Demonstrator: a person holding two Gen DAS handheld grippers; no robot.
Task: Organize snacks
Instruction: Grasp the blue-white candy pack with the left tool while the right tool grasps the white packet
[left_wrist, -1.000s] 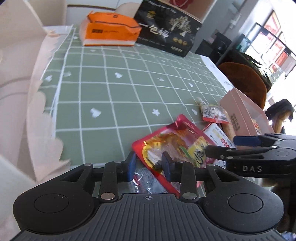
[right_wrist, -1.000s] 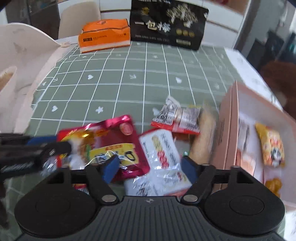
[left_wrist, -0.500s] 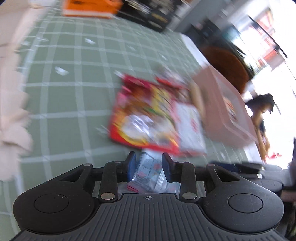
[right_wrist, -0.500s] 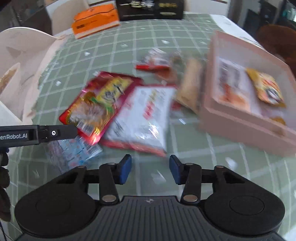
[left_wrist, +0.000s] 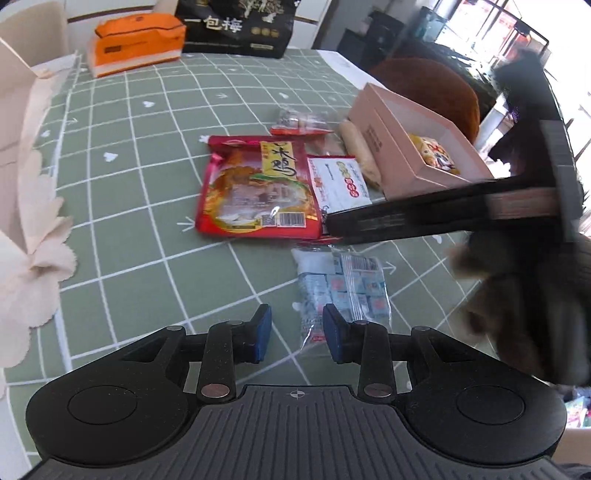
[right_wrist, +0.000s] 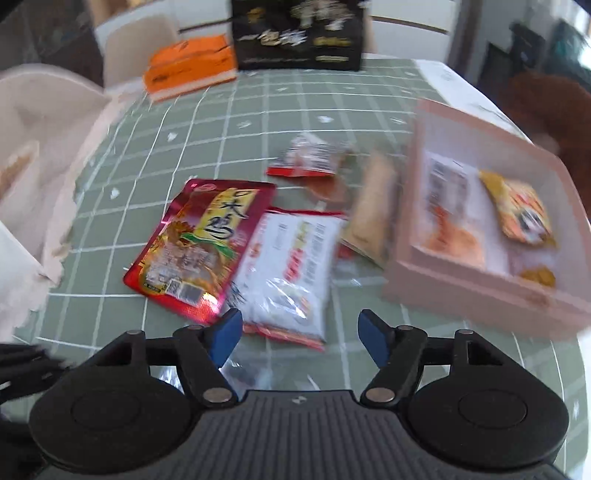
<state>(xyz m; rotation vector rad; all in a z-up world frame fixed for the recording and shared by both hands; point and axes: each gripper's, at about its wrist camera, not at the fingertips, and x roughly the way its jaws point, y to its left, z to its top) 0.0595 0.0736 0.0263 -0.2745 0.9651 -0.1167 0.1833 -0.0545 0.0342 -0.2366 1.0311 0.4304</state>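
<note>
a green tablecloth with a white grid (left_wrist: 129, 192) is seen covering the table. on it, a large red foil snack packet with a yellow label (left_wrist: 255, 192) lies flat, and a white snack packet with red print (left_wrist: 340, 181) is laid touching its right edge. a small clear bag of blue-and-white wrapped sweets (left_wrist: 343, 288) lies flat on the cloth just in front of these. beyond them a small red-and-clear packet (left_wrist: 301, 123) and a long beige wrapped bar (left_wrist: 360, 155) are seen, the bar resting against the wall of an open pink cardboard box (left_wrist: 402, 162). inside the box an orange-yellow snack packet (right_wrist: 517, 206) is lying.

the left gripper (left_wrist: 297, 334) is held partly open above the cloth; the near end of the sweet bag lies just beside its right pad, and nothing is gripped. the right gripper (right_wrist: 297, 338) is pointed down at the near edge of the white packet; its jaws are opening and nothing is pinched between them.

at the far edge an orange tissue pack (left_wrist: 136, 44) and a black printed bag (left_wrist: 236, 26) are standing.
</note>
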